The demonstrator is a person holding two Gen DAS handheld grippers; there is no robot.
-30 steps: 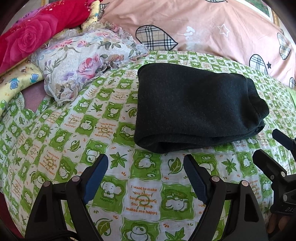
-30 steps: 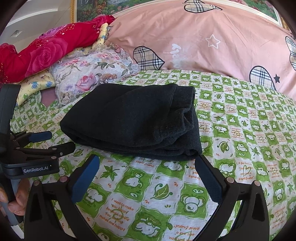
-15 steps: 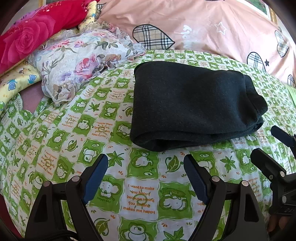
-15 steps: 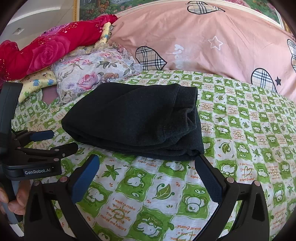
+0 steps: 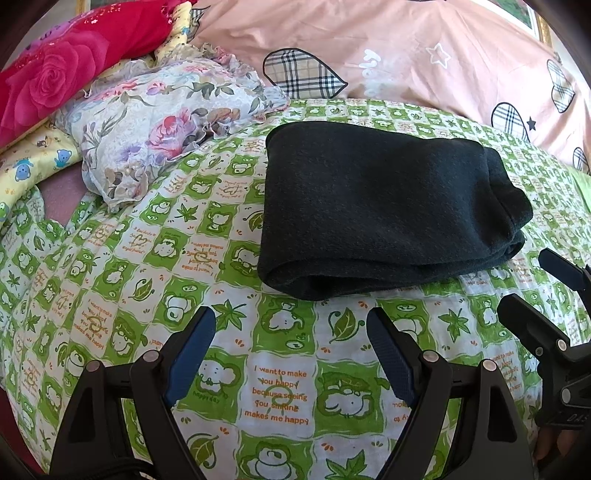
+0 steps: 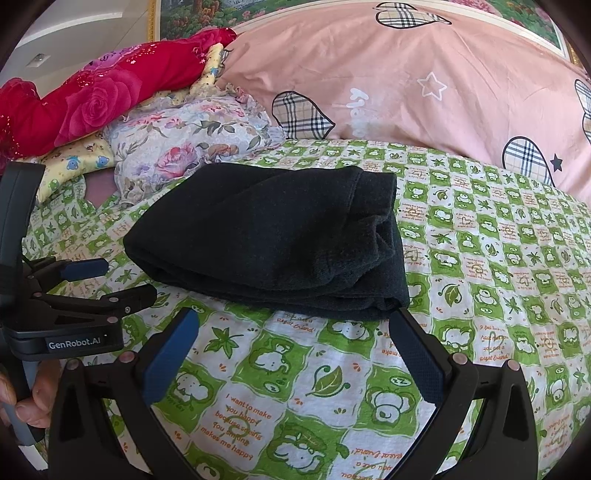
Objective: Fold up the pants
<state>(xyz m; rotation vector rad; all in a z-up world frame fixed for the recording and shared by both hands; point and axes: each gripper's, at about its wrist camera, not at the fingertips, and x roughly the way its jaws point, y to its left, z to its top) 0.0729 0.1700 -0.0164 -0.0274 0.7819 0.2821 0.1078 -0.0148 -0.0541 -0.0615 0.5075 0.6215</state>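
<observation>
The dark pants (image 5: 384, 206) lie folded in a thick rectangle on the green and white bedsheet (image 5: 280, 384); they also show in the right wrist view (image 6: 273, 240). My left gripper (image 5: 291, 325) is open and empty, a short way in front of the pants' near edge. My right gripper (image 6: 295, 325) is open and empty, just in front of the pants' near right corner. Each gripper shows at the edge of the other's view: the right one (image 5: 554, 295) and the left one (image 6: 107, 280).
A floral pillow (image 5: 162, 125), a red rose blanket (image 5: 62, 70) and a yellow cloth (image 5: 26, 166) are piled at the back left. A large pink quilt (image 5: 424, 55) with plaid hearts lies along the back. A framed picture (image 6: 258, 11) hangs behind.
Both grippers have drawn back a little from the folded pants and stayed open. The pants have not moved.
</observation>
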